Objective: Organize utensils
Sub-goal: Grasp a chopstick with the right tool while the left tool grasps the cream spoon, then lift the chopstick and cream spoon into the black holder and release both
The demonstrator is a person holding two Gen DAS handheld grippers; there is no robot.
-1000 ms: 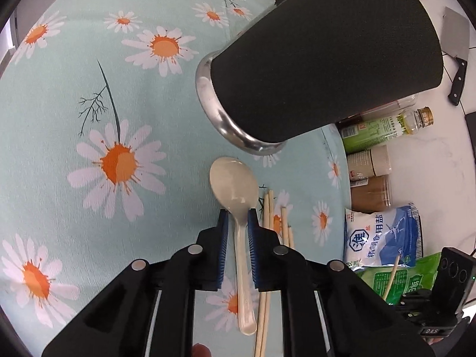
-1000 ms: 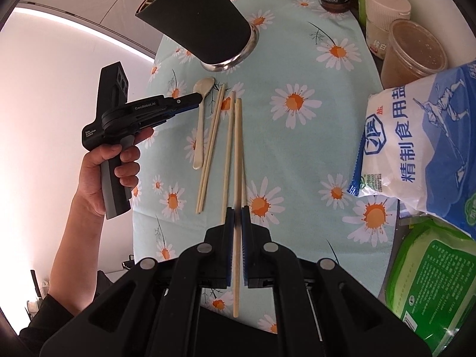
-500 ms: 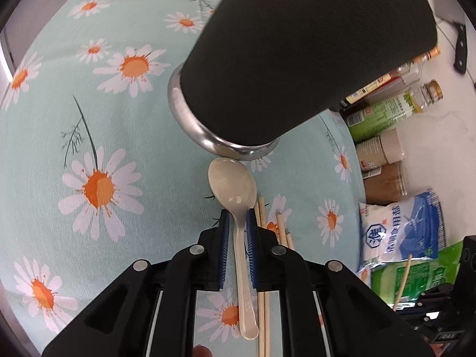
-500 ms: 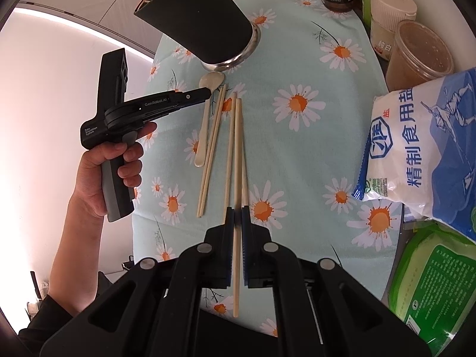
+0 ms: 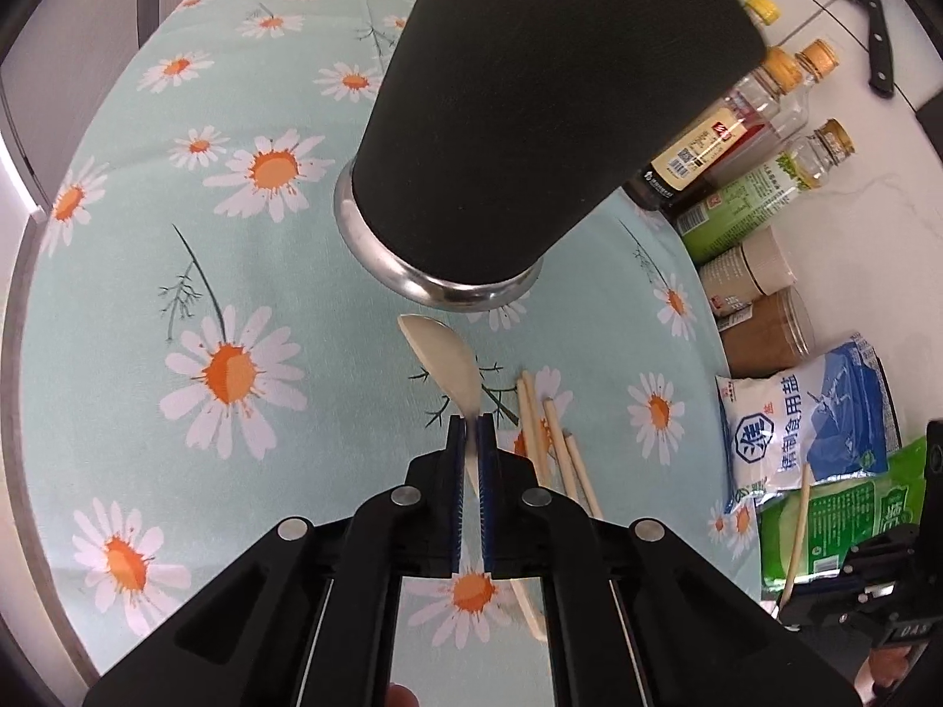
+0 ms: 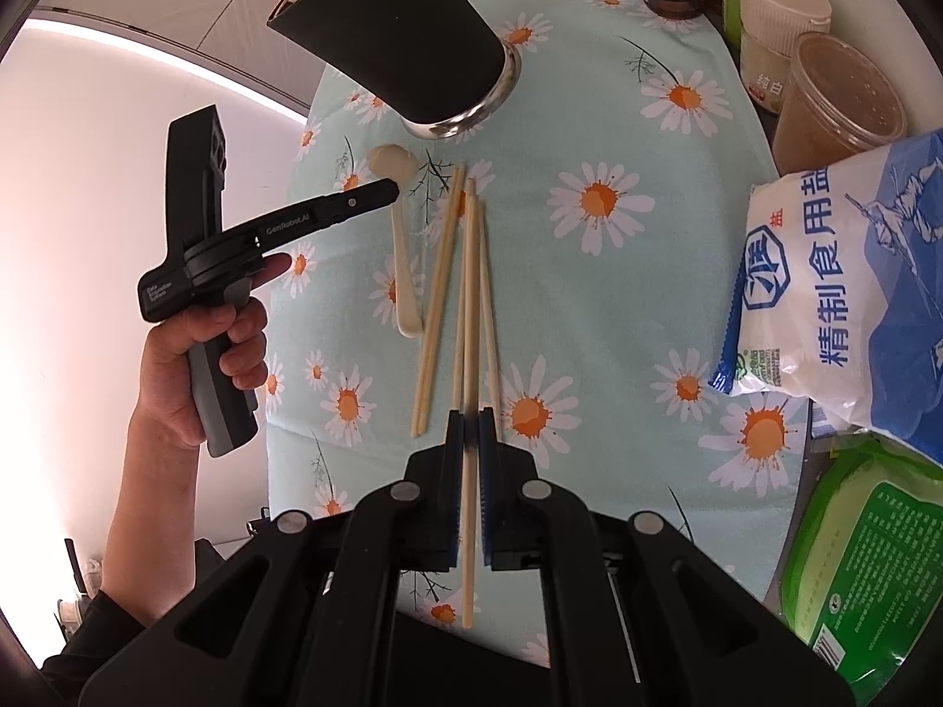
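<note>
The left tongs [image 5: 470,425] are clenching the neck of a cream spoon [image 5: 445,362], just behind its bowl, with the blue pads [image 5: 454,471] pressing on either side. The spoon's bowl is pointing toward the steel base of a black utensil holder [image 5: 530,106], which is standing on a daisy-print tablecloth [image 5: 177,224] covering the worktop. In the right wrist view the spoon's handle is slanting down to the cloth beside the loose chopsticks [image 6: 439,288], and a person's hand [image 6: 197,371] is gripping the handle of the left tongs.

The right tongs [image 6: 470,421] are grasping a single wooden chopstick [image 6: 468,318] near its middle; the stick is running forward over the others lying side by side on the cloth. Whether it is touching them I cannot tell.

Along the right edge of the cloth, a blue-and-white bag of salt [image 6: 843,283], a green packet [image 6: 860,577], a tub of brown powder [image 6: 837,100] and several sauce bottles [image 5: 731,129] are standing or lying together. A cleaver [image 5: 866,0] is resting on the white worktop, well apart from the utensils.
</note>
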